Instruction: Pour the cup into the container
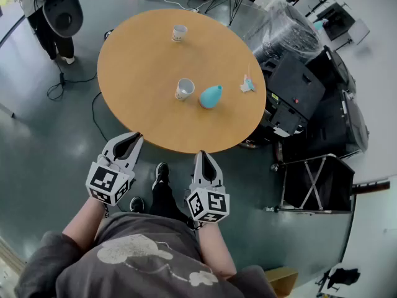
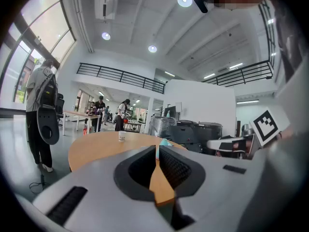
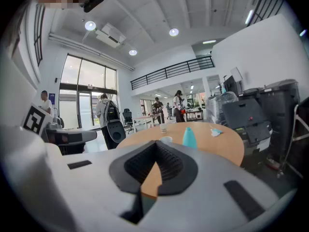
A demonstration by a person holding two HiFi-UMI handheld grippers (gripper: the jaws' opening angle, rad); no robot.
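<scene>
Table [image 1: 142, 73] holds a cup [image 1: 185, 89], blue container [image 1: 211, 96], farther cup [image 1: 179, 33], pale-blue scrap [image 1: 247, 84].

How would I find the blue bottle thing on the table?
Look at the big round wooden table. Skip the far white cup; the blue container sits just right of the nearer white cup. It is the only smooth, teardrop-shaped thing there.
</scene>
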